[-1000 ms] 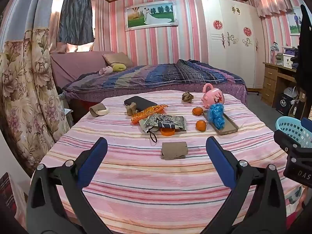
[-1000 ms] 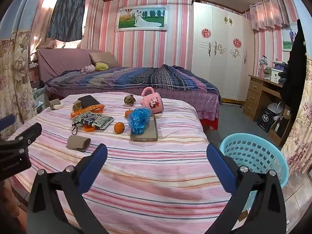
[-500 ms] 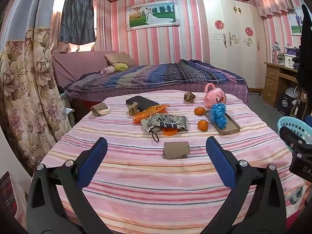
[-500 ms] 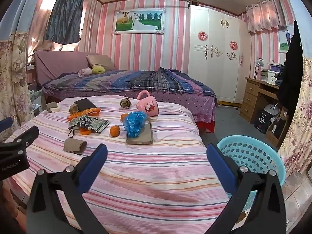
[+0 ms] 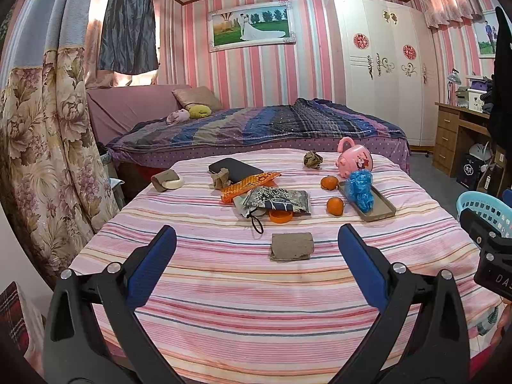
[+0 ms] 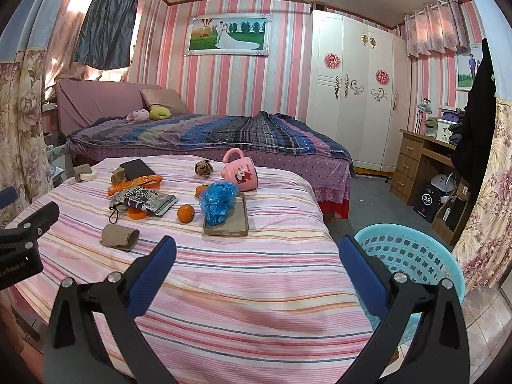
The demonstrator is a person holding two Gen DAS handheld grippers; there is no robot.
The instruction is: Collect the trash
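On the pink striped bed (image 5: 256,288) lie a flattened brown cardboard tube (image 5: 292,246) (image 6: 120,237), an orange wrapper (image 5: 248,185), a crumpled brown paper ball (image 5: 313,159) (image 6: 204,168), a crumpled blue plastic bag (image 5: 360,188) (image 6: 219,203) and a patterned packet (image 5: 278,200). My left gripper (image 5: 256,240) is open and empty, just short of the tube. My right gripper (image 6: 256,249) is open and empty above the bed's near edge. A light blue basket (image 6: 412,252) (image 5: 486,206) stands on the floor to the right.
Two oranges (image 5: 335,206), a pink mug (image 5: 355,159), a phone case (image 5: 374,204) under the blue bag, a black phone (image 5: 235,169) and a tape roll (image 5: 168,181) lie on the bed. A second bed (image 5: 256,128) stands behind, floral curtains (image 5: 38,144) left, a desk (image 6: 422,166) right.
Both grippers have tilted up a little and eased forward, so the bed's items sit slightly lower and nearer in both views. Both stay open and empty.
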